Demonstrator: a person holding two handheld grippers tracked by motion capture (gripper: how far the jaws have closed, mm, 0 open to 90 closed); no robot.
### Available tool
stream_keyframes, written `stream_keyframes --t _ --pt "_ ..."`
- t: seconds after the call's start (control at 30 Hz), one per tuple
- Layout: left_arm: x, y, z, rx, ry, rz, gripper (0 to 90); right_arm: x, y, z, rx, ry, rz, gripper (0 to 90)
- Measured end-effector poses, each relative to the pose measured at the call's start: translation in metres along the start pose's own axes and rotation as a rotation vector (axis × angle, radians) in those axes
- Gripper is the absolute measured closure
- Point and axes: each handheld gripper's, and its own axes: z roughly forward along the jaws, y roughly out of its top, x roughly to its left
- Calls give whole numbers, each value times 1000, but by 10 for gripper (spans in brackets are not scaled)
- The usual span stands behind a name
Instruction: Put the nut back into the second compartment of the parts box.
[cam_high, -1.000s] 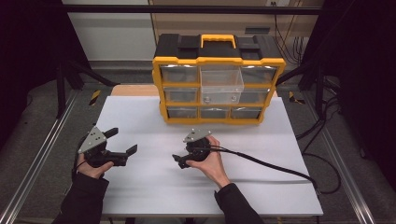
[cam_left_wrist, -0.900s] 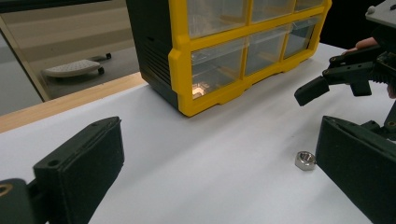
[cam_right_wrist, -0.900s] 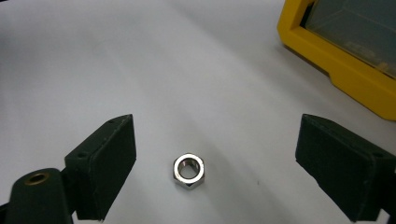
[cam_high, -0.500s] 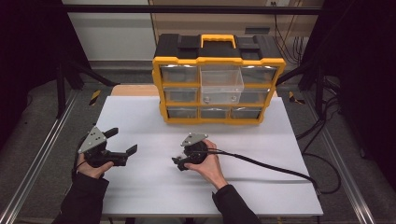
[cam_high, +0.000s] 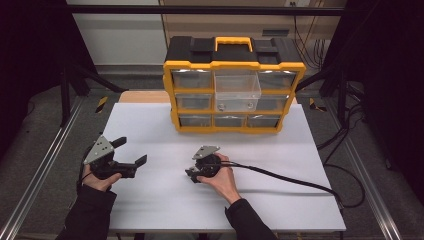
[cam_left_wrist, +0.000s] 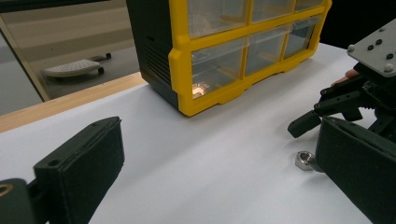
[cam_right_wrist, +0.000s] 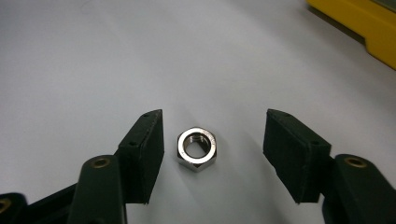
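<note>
A small steel hex nut (cam_right_wrist: 197, 149) lies flat on the white table (cam_high: 160, 210), also seen from the left gripper view as the nut (cam_left_wrist: 303, 161). My right gripper (cam_right_wrist: 214, 126) straddles it, one black pad on each side, and neither pad touches it. The jaws have just been closing and are still open around the nut. In the high view the right gripper (cam_high: 192, 175) is low over the table's middle, held in a hand. My left gripper (cam_high: 131, 151) is at the left with its jaws wide open and nothing between them (cam_left_wrist: 219, 154).
A yellow and black drawer organizer (cam_high: 234, 90) stands at the back of the table, its top middle clear drawer (cam_high: 237, 92) pulled out. The right gripper's black cable (cam_high: 290, 180) trails off to the right. A wooden strip (cam_left_wrist: 70, 98) borders the far edge.
The right hand has shifted slightly toward the near edge of the table. The left hand and its gripper have stayed where they were.
</note>
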Motion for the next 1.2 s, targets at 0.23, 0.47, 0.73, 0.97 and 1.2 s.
stream_keyframes --t 0.23,0.47,0.73,0.97,1.2 --pt "0 0 0 0 0 0 5 2 -1 2 15 31 14 527" --pt "0 0 0 0 0 0 5 2 -1 2 21 57 18 623" --pt "0 0 0 -2 0 0 5 4 -1 3 37 44 28 668" --pt "0 0 -1 -3 0 -1 6 5 -1 4 41 31 28 702" --pt "0 0 -1 -5 1 0 6 4 0 3 41 51 32 704"
